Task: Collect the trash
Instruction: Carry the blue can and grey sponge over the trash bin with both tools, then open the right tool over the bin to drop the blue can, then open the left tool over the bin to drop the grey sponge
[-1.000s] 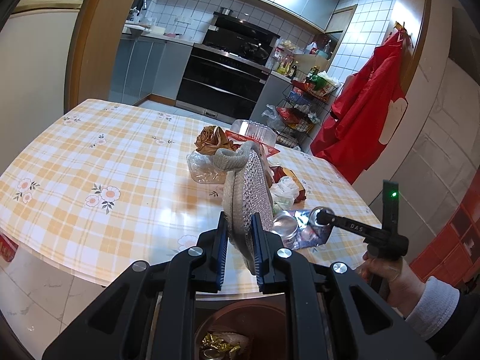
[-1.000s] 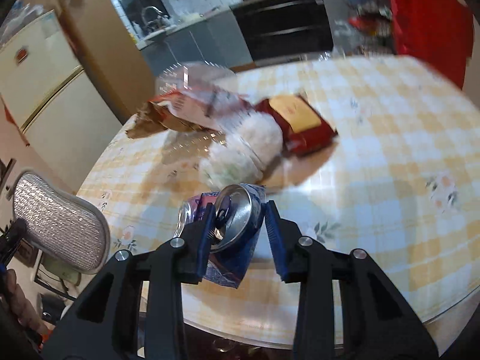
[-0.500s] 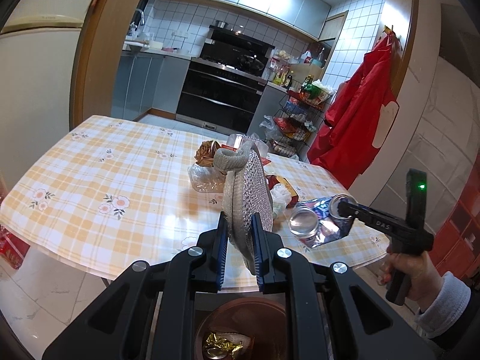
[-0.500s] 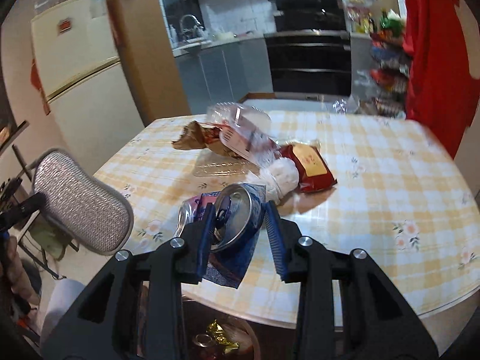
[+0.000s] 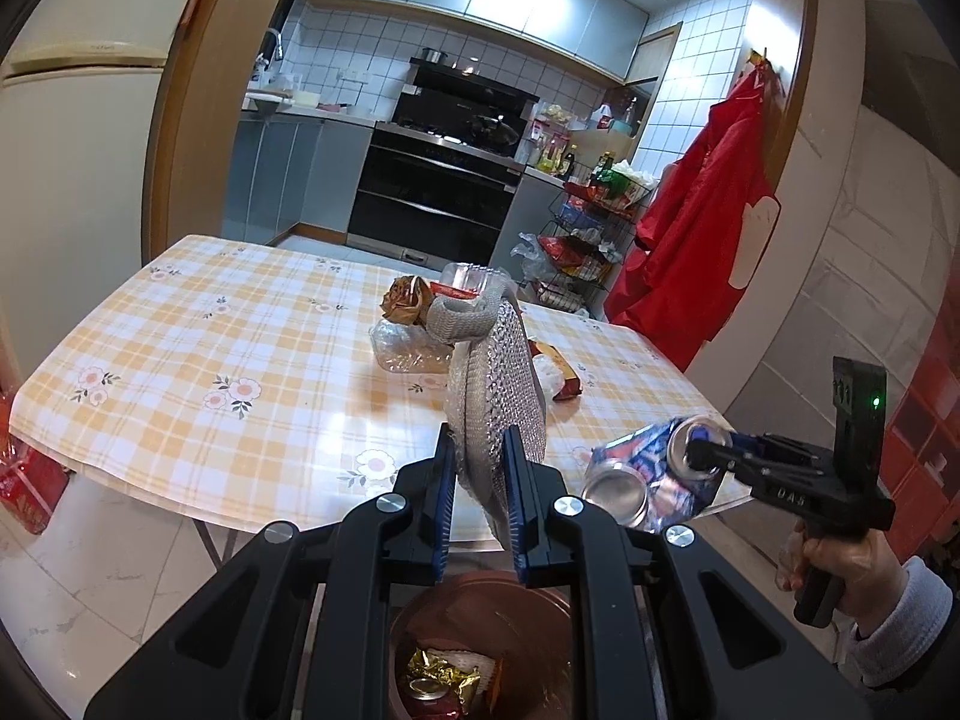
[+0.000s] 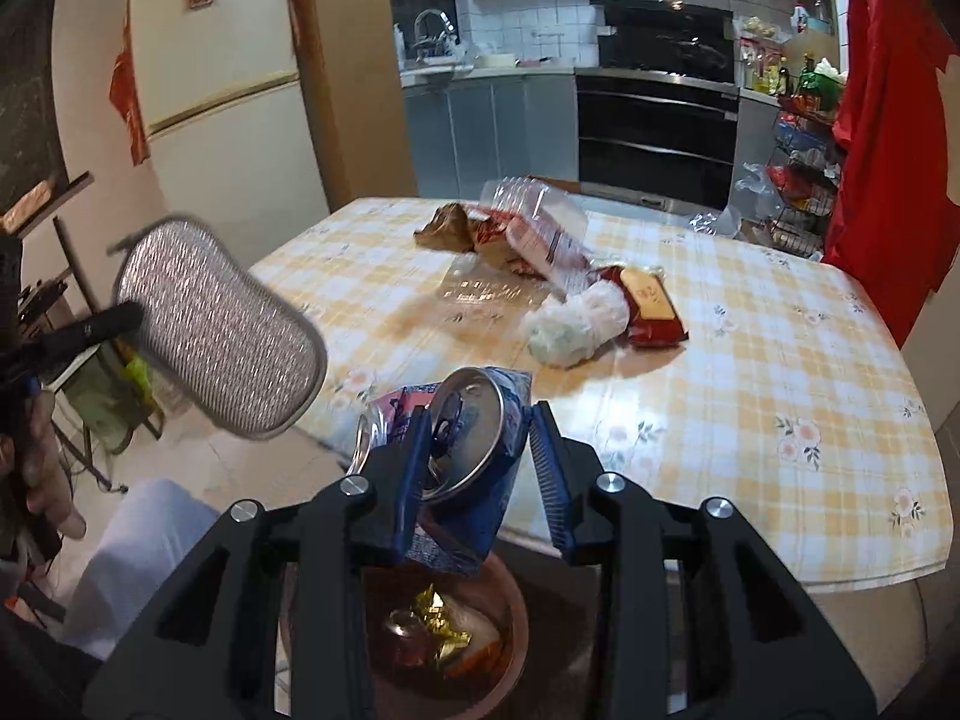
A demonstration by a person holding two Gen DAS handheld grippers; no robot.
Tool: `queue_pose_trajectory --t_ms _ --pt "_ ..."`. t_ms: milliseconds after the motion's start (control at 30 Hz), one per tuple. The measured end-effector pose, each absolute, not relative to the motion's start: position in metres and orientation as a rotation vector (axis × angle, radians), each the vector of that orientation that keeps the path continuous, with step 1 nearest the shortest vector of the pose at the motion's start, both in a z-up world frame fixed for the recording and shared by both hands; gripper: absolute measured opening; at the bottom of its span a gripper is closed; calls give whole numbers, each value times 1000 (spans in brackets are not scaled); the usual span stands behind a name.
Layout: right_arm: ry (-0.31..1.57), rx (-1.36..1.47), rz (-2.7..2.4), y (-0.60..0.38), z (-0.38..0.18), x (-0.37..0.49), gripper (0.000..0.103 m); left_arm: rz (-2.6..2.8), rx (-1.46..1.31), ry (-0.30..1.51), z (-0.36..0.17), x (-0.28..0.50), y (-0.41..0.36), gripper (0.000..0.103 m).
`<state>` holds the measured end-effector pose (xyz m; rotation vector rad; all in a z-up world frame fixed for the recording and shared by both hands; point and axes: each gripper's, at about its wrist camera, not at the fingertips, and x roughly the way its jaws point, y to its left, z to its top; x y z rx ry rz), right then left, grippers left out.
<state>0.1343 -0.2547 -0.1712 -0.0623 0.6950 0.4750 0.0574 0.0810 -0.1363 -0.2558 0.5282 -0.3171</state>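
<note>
The left tongs (image 5: 477,498) squeeze a silver mesh pad (image 5: 498,402), held up past the near edge of the counter (image 5: 198,372). The right tongs (image 6: 480,468) pinch one crushed blue can (image 6: 465,441) in the air, also off that edge. One brown bin (image 6: 510,618) sits on the floor right below both. Four or so wrappers (image 6: 540,252) lie together mid-counter, with bare cloth all around them.

Shiny metal can (image 6: 465,432), silvery textured pad (image 6: 219,324), glossy tablecloth (image 6: 750,360).
</note>
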Motion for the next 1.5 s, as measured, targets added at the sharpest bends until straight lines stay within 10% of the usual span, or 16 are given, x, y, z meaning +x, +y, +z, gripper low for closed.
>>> queue_pose_trajectory --t_ms 800,1033,1500 --pt "759 -115 562 -225 -181 118 40 -329 -256 523 -130 47 75 15" --pt "652 -103 471 -237 -162 112 94 -352 -246 524 -128 43 69 15" --pt "569 -20 352 -279 -142 108 95 -417 -202 549 -127 37 48 16"
